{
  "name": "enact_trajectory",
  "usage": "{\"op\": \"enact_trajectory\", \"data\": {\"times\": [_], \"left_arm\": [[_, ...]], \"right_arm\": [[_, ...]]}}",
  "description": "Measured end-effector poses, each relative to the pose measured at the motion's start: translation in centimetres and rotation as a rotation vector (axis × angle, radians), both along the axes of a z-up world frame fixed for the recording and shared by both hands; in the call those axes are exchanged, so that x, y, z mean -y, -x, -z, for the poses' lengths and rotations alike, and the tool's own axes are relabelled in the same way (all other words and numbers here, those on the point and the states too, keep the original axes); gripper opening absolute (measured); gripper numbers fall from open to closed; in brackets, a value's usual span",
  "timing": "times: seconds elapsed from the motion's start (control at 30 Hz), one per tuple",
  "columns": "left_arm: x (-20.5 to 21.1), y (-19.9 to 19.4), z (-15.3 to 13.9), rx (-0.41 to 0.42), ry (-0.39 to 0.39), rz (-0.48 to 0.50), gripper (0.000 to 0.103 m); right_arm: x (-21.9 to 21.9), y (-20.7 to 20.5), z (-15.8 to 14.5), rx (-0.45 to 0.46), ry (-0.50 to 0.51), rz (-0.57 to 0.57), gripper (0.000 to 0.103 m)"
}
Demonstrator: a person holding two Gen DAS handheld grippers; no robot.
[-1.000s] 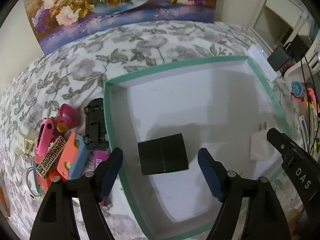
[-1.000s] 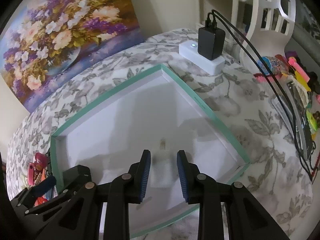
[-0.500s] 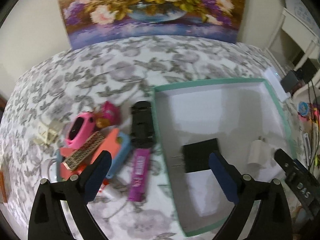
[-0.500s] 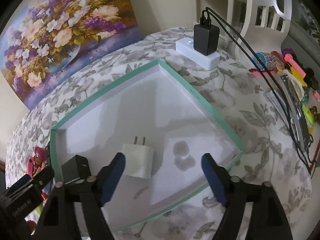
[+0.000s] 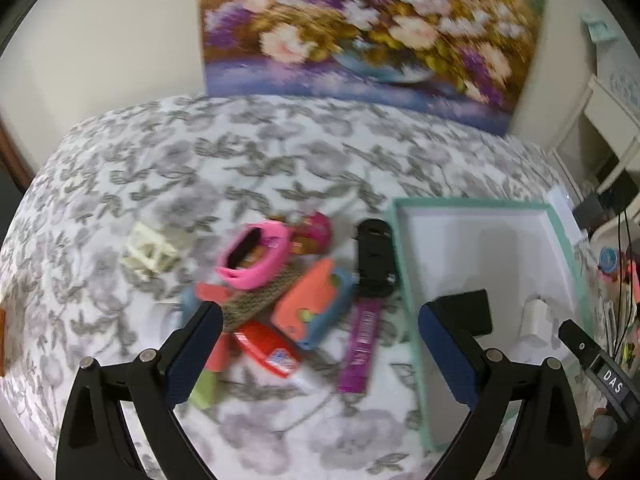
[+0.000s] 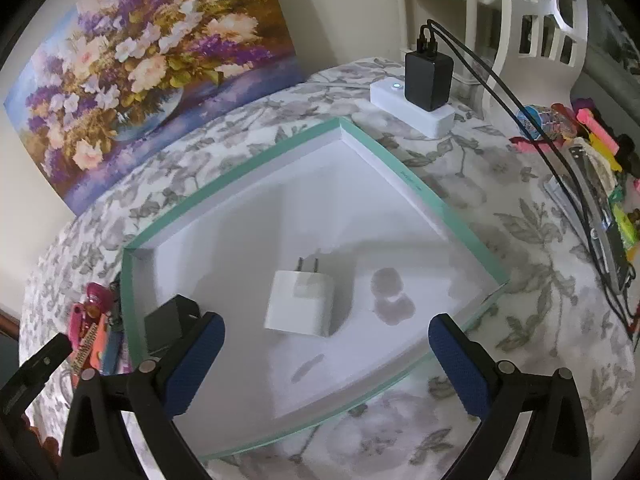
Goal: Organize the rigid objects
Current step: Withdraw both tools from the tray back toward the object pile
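I take the green-rimmed tray (image 6: 236, 184) as my landmark on the flowered tabletop (image 5: 280, 168). Well to its left in my left camera lies a cream block (image 5: 150, 254), then, nearer the tray, a heap of small things: a pink strap (image 5: 256, 256), a patterned strip (image 5: 260, 300), an orange and blue case (image 5: 316, 304), a red piece (image 5: 268, 348) at the heap's near edge, and a purple bar (image 5: 362, 342). A black toy car (image 5: 376, 258) lies just beside the tray's left wall. My left gripper (image 5: 320, 344) hangs over this heap, its jaws spread wide with nothing pressed between them; they have just been opening, though little in the last instant. This view is blurred, so finer detail of the heap I cannot tell. Inside the tray, a black charger (image 6: 166, 326) lies in the near left corner against the wall, and a white charger (image 6: 300, 304) lies flat near the middle, prongs pointing to the tray's far side. My right gripper (image 6: 326, 354) hovers over the tray's near part, its jaws just opened wide, the white charger between them but untouched by the pads. Beyond the tray's far right corner a black adapter (image 6: 428, 80) sits plugged into a white power strip (image 6: 416, 110). A flower painting (image 6: 148, 72) stands behind the tray.
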State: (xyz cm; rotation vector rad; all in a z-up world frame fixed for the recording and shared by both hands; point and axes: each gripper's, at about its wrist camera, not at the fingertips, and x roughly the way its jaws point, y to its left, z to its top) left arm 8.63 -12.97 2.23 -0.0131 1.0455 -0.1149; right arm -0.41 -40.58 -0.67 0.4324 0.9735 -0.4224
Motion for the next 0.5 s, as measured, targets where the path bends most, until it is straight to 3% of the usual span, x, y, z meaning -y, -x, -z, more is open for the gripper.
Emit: {"op": "enact_trajectory", "data": {"times": [0.27,0.5], "left_arm": [[-6.3,-0.3,-1.1,-0.003,0.072,-0.135,0.098],[-9.6,-0.8,-2.2,0.005,0.008,-0.187,0.098]], "right_arm": [[-1.3,0.0,-2.3,0.097,0.038,0.020,0.103],[-3.8,-0.9,-4.6,0.170,-0.005,-0.082,0.103]]}}
